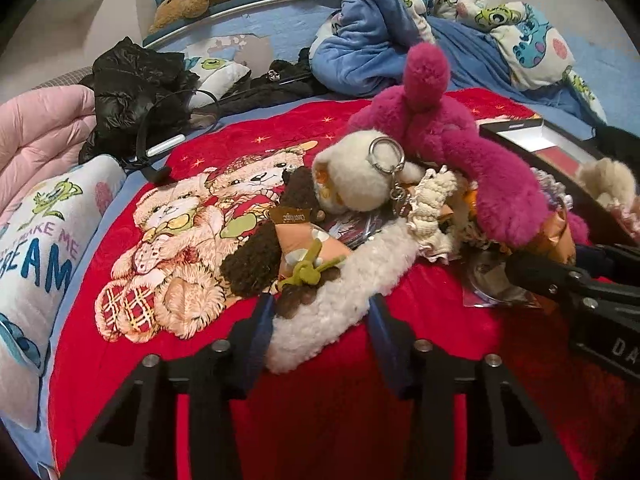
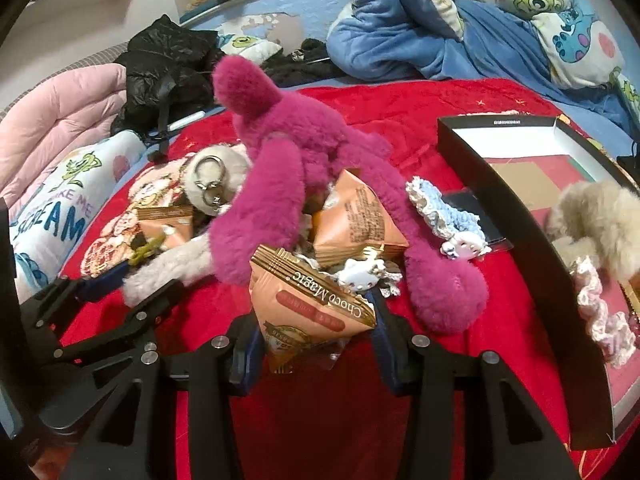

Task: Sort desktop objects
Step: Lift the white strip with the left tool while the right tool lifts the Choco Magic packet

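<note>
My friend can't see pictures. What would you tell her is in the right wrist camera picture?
The right gripper has its two fingers around an orange Choco Magic snack packet on a red bedspread. Just behind it lies a fluffy magenta plush toy over more packets, with an open black box to the right. The left gripper reaches a cream fuzzy toy.

We see a heap of small things on the red blanket. A long cream plush strip (image 1: 340, 280) lies slantwise between the left jaws, touching both. A peach Choco Magic packet (image 2: 310, 300) stands tilted between the right jaws, one corner up. Just beyond both pairs of jaws a magenta plush toy (image 2: 280, 184) sprawls over the heap, with a cream pompom keyring (image 1: 360, 172) beside it. A blue crocheted scrunchie (image 2: 444, 216) lies beyond the right jaws, to the right.
</note>
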The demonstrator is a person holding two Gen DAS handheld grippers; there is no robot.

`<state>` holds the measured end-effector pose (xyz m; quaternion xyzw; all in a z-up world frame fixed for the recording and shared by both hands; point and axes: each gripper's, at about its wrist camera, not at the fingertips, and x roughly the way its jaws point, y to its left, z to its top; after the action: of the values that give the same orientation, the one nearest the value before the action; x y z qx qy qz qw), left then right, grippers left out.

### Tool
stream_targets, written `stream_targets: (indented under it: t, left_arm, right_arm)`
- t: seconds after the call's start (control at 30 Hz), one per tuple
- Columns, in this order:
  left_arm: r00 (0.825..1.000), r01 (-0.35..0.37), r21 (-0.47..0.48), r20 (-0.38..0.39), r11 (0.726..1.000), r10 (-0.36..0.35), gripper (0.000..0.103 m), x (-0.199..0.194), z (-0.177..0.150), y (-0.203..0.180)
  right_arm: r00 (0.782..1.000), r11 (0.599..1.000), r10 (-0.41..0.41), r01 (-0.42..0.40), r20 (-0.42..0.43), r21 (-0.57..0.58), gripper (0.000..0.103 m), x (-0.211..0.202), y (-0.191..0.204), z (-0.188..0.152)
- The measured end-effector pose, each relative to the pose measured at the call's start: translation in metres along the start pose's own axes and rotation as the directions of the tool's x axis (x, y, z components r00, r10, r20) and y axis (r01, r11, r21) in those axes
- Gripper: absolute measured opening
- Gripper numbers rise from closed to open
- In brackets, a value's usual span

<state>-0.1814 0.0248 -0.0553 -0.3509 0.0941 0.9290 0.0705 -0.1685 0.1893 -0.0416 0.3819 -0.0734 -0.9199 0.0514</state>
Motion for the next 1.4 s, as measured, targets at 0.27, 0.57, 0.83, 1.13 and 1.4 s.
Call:
stream_targets:
  t: [0.27, 0.57, 0.83, 1.13, 1.4]
  left_arm:
    - [1.000, 0.010, 0.017, 0.026, 1.000, -0.011, 0.037, -0.028, -0.009, -0.002]
    - [0.992, 0.009, -0.039, 0.123, 0.999, -0.004, 0.037, -0.088, -0.011, 0.024]
    - [0.989, 0.025, -0.088, 0.146, 0.996, -0.012, 0.037, -0.107, -0.009, 0.029]
    - [0.987, 0.081, -0.073, 0.147, 0.994, -0.069, 0.037, -0.108, 0.000, -0.016]
    - [0.977, 0.164, -0.052, 0.146, 0.985, -0.155, 0.038, -0.115, 0.015, -0.087]
  right_arm:
    - [1.000, 1.000, 0.021, -0.021, 0.022, 0.007, 0.044, -0.014, 0.002, -0.001]
    - [0.996, 0.998, 0.055, -0.057, 0.069, 0.020, 0.044, -0.039, 0.002, 0.000]
    - [0.991, 0.995, 0.091, -0.093, 0.099, 0.018, 0.044, -0.055, 0.010, -0.005]
    - [0.990, 0.997, 0.078, -0.080, 0.114, 0.017, 0.044, -0.070, -0.001, -0.008]
    - [0.991, 0.997, 0.003, -0.013, 0.133, 0.074, 0.044, -0.098, -0.049, -0.013]
